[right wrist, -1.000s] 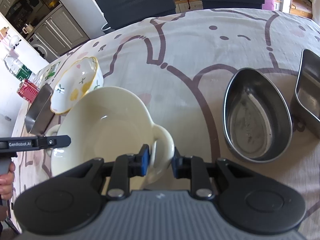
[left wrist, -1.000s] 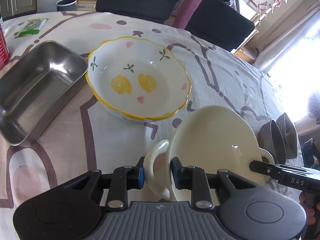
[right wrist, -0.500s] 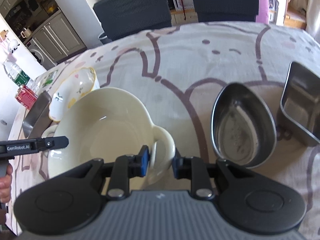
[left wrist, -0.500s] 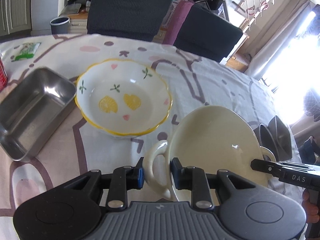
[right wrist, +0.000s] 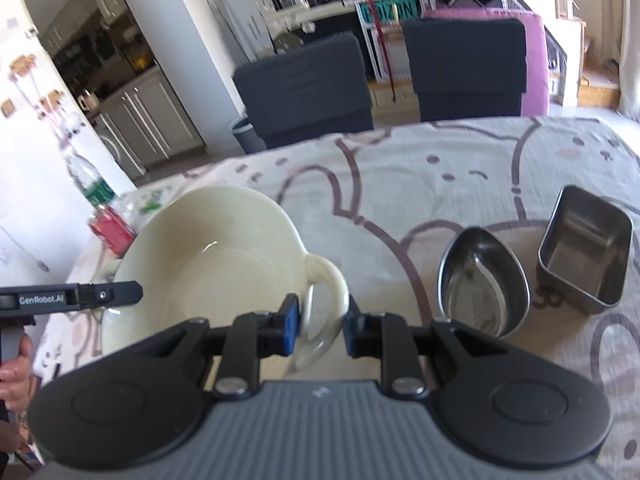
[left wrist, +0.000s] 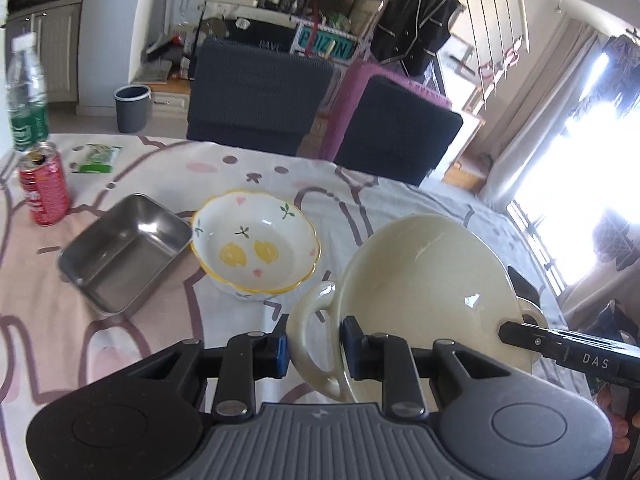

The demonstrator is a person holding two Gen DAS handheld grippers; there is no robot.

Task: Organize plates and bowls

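The cream two-handled bowl (left wrist: 424,292) hangs above the counter (left wrist: 120,320), near the lemon-patterned bowl (left wrist: 256,246). The left gripper (left wrist: 313,350) has its jaws closed on one loop handle; the right gripper (right wrist: 320,326) has its jaws clamped on the opposite handle.

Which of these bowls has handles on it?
The plain cream bowl, held up by a loop handle on each side in the left gripper and right gripper. The lemon-painted bowl and oval steel bowl have none.

Right gripper (right wrist: 319,330) fingers clamping cream bowl (right wrist: 208,264) handle (bowl aloft), oval steel dish (right wrist: 482,282) beside rectangular tin (right wrist: 586,266)
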